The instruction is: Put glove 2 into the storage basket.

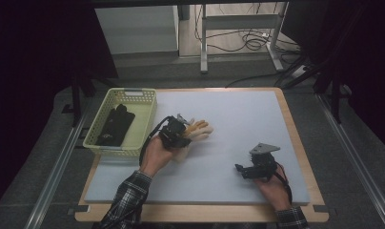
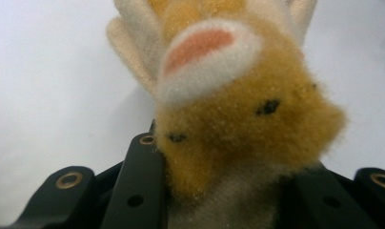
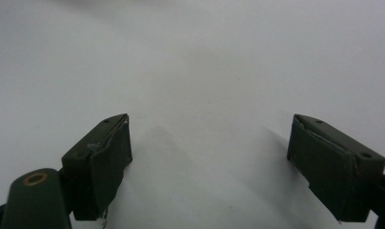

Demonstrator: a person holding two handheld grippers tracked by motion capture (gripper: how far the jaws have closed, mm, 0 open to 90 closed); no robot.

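- Jaws of the left gripper (image 1: pixel 177 131) are squeezed onto a fuzzy glove (image 1: pixel 196 132). In the left gripper view the 2 black jaws press on both sides of the glove (image 2: pixel 238 119), with its soft end packed tight between them.
- Jaws of the right gripper (image 1: pixel 248 170) are wide apart. In the right gripper view the gripper (image 3: pixel 209 162) has nothing between its 2 pads, just bare white mat.
- The fuzzy glove is orange-yellow and cream. It has small dark spots and a pink patch with a white ring around it. Its pale fingers point away from the left gripper, toward 2 o'clock in the high view.
- The glove sits a little left of the middle of the white mat (image 1: pixel 238 114). I cannot tell if it is lifted up or still touching the mat.
- The left hand (image 1: pixel 157 152) holds its gripper from 7 o'clock. It has a checked sleeve (image 1: pixel 128 195).
- The right hand (image 1: pixel 271 183) holds its gripper at about 5 o'clock on the mat, well apart from the glove. A grey plate with 3 corners (image 1: pixel 263 149) sits on top of that gripper.
- A pale yellow basket (image 1: pixel 143 98) stands at 10 o'clock, just beside the mat's left edge. A black thing (image 1: pixel 115 125) lies inside it. It is too dark to tell what it is.
- The mat lies on a wooden tabletop (image 1: pixel 295 138).
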